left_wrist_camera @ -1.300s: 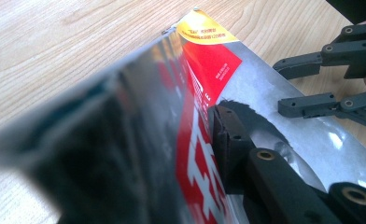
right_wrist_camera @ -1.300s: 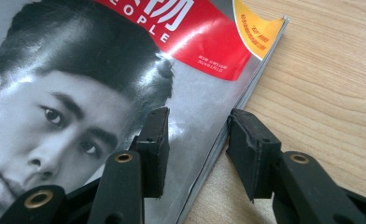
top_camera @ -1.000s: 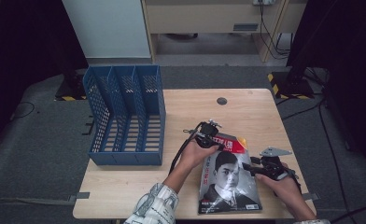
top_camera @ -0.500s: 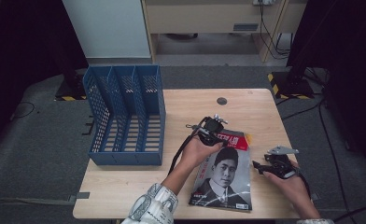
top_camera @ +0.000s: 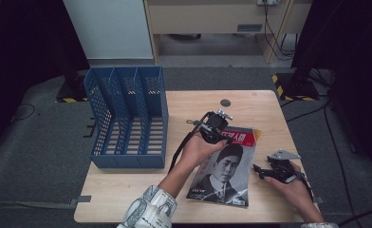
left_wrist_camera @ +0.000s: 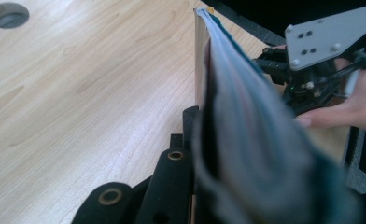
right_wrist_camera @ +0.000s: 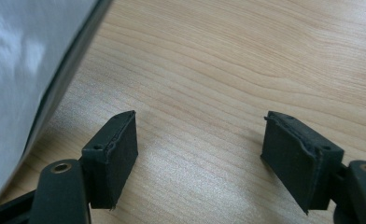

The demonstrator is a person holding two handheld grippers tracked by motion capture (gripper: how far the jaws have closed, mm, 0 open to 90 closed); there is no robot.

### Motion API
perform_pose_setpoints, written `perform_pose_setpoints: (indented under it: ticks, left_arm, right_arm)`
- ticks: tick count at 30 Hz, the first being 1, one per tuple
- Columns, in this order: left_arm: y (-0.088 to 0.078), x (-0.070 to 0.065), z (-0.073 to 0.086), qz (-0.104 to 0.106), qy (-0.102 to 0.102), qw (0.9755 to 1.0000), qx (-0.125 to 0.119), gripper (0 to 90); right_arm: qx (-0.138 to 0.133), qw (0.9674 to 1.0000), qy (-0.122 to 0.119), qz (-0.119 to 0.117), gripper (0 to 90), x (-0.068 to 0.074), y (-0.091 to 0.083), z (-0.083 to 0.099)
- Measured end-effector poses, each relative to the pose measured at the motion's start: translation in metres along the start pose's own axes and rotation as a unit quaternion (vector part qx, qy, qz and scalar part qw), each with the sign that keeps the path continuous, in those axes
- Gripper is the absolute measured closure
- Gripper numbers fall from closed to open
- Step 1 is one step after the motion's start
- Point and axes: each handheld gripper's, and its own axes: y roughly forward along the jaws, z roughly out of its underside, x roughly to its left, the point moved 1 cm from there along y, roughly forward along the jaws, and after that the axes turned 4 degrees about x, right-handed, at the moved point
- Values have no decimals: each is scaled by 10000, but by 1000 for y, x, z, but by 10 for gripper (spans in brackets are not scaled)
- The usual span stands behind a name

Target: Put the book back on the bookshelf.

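Left gripper [top_camera: 216,127] clamps the magazine [top_camera: 224,168], its top edge lifted higher than before. Right gripper [top_camera: 259,170] has just been opening, jaws wide and empty beside the magazine

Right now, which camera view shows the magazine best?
The high view: the magazine shows its whole portrait cover, the left gripper clamping its top edge. The left gripper view shows its page edges; the right gripper view, a blurred corner.

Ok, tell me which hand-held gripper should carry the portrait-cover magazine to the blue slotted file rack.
Left. The left hand-held gripper is already clamped on the portrait-cover magazine and sits nearer the blue slotted file rack. The right hand-held gripper is open and empty, its jaws having just opened.
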Motion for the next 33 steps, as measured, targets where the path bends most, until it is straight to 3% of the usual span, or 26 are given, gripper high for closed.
perform_pose_setpoints:
  ticks: [5, 11, 15, 24, 33]
  left_arm:
    - [-14, -3, -8, -43, 35, 10000, -34, 864]
    - [-29, -5, -17, 52, -31, 9999, -114, 864]
    - [-38, -6, -23, 197, -109, 9996, -182, 864]
    - [-49, -3, -25, 646, -426, 9963, -370, 864]
    - [-52, -3, -26, 771, -538, 9943, -499, 863]
  right_arm:
    - [4, 10000, -30, -14, 269, 0, 0, 0]
    - [16, 10000, -13, -49, 269, 1, 0, 0]
    - [-9, 10000, -57, -40, 269, 1, 0, 0]
    - [24, 10000, -50, -61, 269, 2, 0, 0]
    - [26, 10000, -56, -71, 269, 3, 0, 0]
